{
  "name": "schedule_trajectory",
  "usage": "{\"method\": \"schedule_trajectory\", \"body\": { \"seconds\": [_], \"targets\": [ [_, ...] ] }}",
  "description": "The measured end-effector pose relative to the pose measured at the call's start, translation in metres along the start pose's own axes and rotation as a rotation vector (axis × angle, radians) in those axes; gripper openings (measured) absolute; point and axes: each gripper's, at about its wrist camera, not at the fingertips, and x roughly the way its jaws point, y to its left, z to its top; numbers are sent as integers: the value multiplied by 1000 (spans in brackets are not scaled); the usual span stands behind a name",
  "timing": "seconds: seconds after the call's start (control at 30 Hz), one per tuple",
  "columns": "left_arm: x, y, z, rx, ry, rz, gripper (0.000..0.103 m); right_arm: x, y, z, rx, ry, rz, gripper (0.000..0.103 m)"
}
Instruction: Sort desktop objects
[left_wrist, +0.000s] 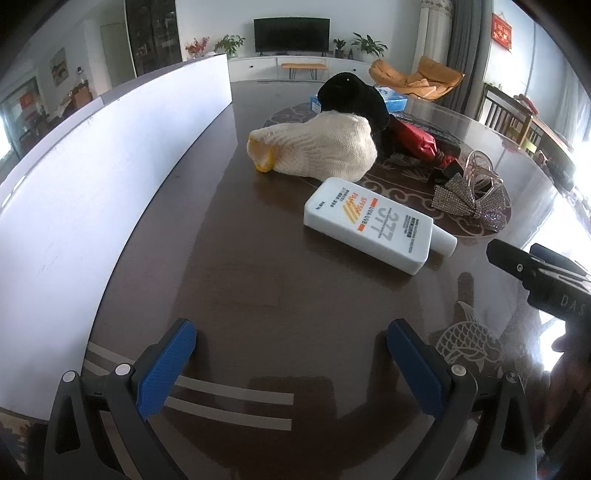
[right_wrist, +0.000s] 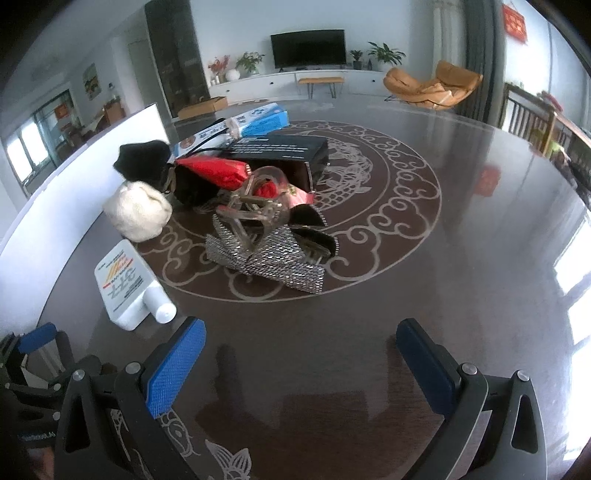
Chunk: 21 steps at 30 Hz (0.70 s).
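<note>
Left wrist view: the left tongs (left_wrist: 291, 339) hover apart and empty over bare dark surface (left_wrist: 236, 280). A white bottle (left_wrist: 373, 225) lies flat ahead, a knitted glove (left_wrist: 325, 147) beyond it, and a white panel (left_wrist: 110, 155) edges the left side.

Right wrist view: the right tongs (right_wrist: 301, 343) are likewise apart and empty. A black box (right_wrist: 284, 149) lies in the pile behind a rhinestone bow clip (right_wrist: 269, 254); what it holds cannot be told. The surface to the right is open.

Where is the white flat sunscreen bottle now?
The white flat sunscreen bottle lies on the dark table, just before the cream knitted glove, left of the glittery silver bow.

room: white walls | TV (right_wrist: 308, 49) on low cabinet | orange lounge chair (right_wrist: 432, 85) (bright windows right)
</note>
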Motion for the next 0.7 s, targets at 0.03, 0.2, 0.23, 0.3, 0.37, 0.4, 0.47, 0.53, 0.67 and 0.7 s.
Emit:
{"method": "schedule_trajectory", "body": {
  "seconds": [0.03, 0.2, 0.23, 0.3, 0.37, 0.4, 0.47, 0.53, 0.67, 0.7],
  "targets": [
    [0, 0, 0, 0, 0, 0, 103, 2, 0, 1, 9, 8, -4, 103],
    [-2, 4, -5, -4, -30, 2, 103, 16, 17, 8, -80, 57, -67, 103],
    [-3, 3, -6, -9, -34, 6, 103, 17, 20, 10, -95, 58, -61, 103],
    [-3, 4, -8, -17, -43, 14, 103, 20, 21, 12, -107, 61, -49, 103],
    [-3, 4, -9, -25, -52, 20, 103, 22, 22, 14, -122, 63, -37, 103],
    [-3, 4, -8, -26, -54, 21, 103, 25, 23, 17, -136, 63, -27, 103],
    [-2, 4, -8, -25, -57, 22, 103, 28, 24, 21, -159, 66, -10, 103],
    [-1, 4, -7, -25, -59, 21, 103, 32, 24, 26, -182, 67, 7, 103],
    [-1, 4, -7, -23, -61, 20, 103, 38, 27, 32, -196, 69, 17, 103],
    [-1, 4, -7, -23, -61, 19, 103, 39, 27, 33, -196, 69, 17, 103]
  ]
}}
